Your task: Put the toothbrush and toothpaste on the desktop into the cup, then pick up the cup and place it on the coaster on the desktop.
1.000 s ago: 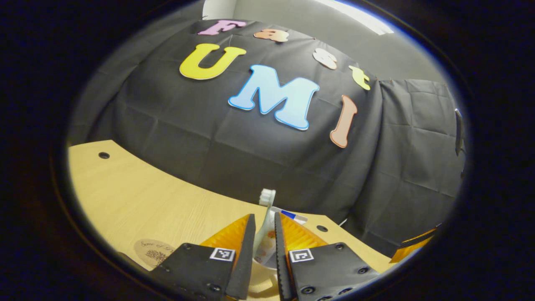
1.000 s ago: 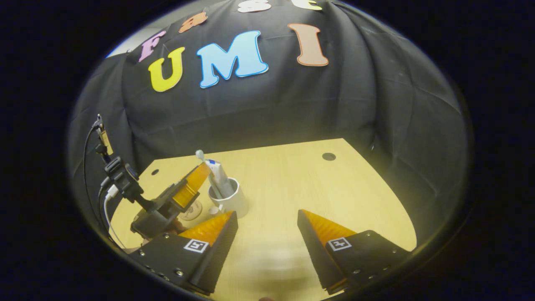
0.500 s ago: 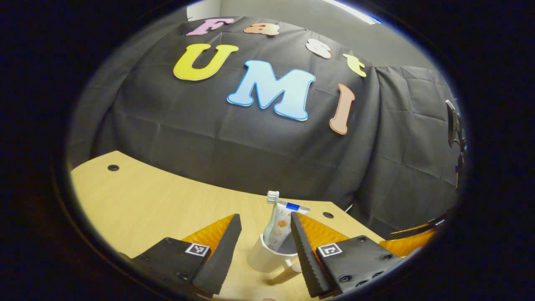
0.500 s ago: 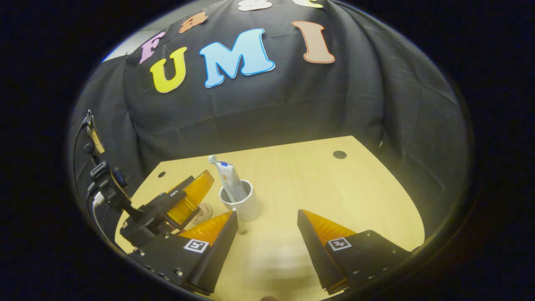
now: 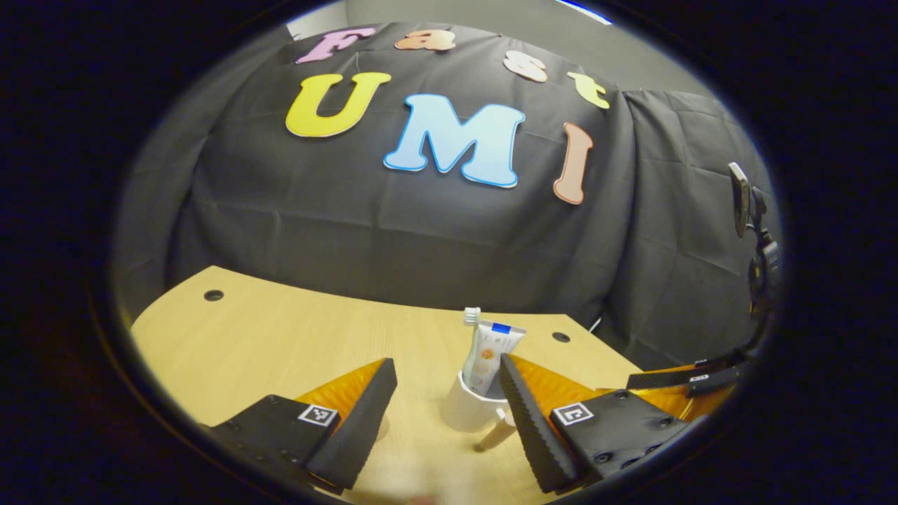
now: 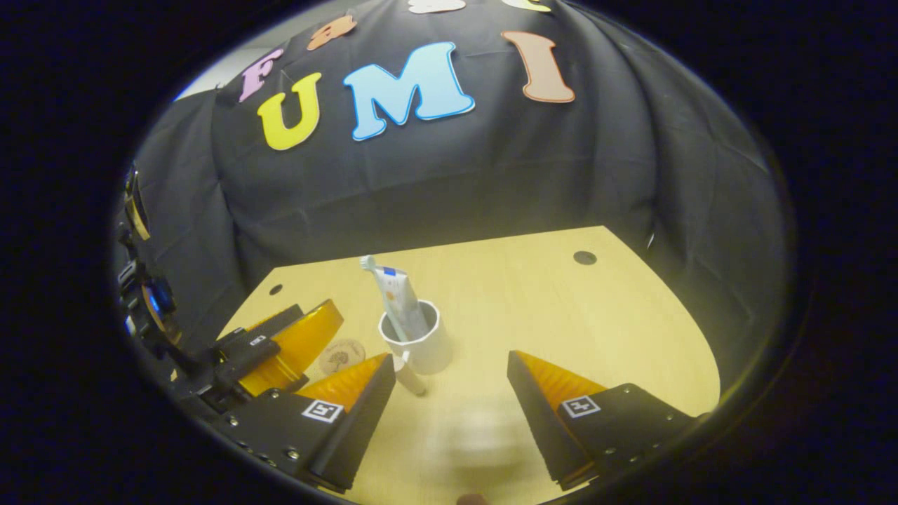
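Desk point(image 6: 533, 315): pale wood top with small dark holes near the far edge; carries the cup and the coaster.

Left gripper point(image 5: 445, 414): low over the desk, angled forward and slightly down; fingers spread wide, holding nothing. In the left gripper view the cup stands between the finger lines, closer to the right finger point(image 5: 526, 414), which overlaps the cup's side in the picture; contact cannot be told. In the right gripper view this gripper point(image 6: 287, 344) sits at the left, low, just beside the coaster and apart from the cup.

Right gripper point(image 6: 452, 403): held above the near part of the desk, tilted down toward the top; fingers wide apart, nothing between them but bare wood. The cup lies just ahead of its left finger point(image 6: 358, 407). In the left gripper view part of it point(image 5: 691, 382) shows at the right edge.

Cup point(image 6: 417, 340): white, upright on the desk, handle point(image 6: 410, 375) pointing toward the near side. It stands beside the coaster, not on it.

Toothpaste point(image 6: 403, 301): white tube standing in the cup, leaning left, blue band at the top end.

Coaster point(image 6: 342, 356): round, brown, printed, flat on the desk left of the cup, partly hidden by the right gripper's left finger.

Toothbrush point(image 6: 379, 291): in the cup beside the tube, leaning the same way, bristle head uppermost.
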`<state>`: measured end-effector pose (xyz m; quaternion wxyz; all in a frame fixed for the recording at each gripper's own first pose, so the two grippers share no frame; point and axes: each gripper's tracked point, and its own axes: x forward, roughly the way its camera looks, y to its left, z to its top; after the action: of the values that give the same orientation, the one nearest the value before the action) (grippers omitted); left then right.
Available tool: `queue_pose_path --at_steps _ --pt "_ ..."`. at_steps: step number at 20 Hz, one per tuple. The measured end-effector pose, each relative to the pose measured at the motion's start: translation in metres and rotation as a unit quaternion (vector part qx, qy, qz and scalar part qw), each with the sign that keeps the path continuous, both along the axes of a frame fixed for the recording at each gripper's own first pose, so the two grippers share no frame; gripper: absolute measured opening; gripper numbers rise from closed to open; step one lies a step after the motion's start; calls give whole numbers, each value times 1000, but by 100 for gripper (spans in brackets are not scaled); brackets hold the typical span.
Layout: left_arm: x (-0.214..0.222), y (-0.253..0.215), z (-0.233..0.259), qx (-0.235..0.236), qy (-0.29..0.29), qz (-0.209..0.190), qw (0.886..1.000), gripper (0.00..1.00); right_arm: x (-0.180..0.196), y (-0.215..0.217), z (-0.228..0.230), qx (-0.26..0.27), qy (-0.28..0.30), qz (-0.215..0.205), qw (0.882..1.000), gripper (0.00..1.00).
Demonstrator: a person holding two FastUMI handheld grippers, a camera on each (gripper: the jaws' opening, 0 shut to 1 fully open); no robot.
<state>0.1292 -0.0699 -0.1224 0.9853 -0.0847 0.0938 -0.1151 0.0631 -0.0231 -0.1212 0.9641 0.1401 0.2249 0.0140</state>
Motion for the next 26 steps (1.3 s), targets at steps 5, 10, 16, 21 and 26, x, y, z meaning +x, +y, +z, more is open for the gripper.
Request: queue_pose_path --at_steps 5,10,16,21,26 --pt "-17 13 -7 28 33 4 999 96 18 19 -6 18 44 16 999 96" --pt "-32 29 -17 13 73 10 997 96 34 36 -19 20 92 25 995 97" --pt "-41 55 -25 1 101 27 995 96 52 52 -40 21 163 29 986 97" --pt "-41 63 -32 2 115 13 993 96 64 59 -58 12 221 26 975 97" --pt "-44 66 -39 1 129 -1 992 96 72 62 -78 -26 277 39 960 96"
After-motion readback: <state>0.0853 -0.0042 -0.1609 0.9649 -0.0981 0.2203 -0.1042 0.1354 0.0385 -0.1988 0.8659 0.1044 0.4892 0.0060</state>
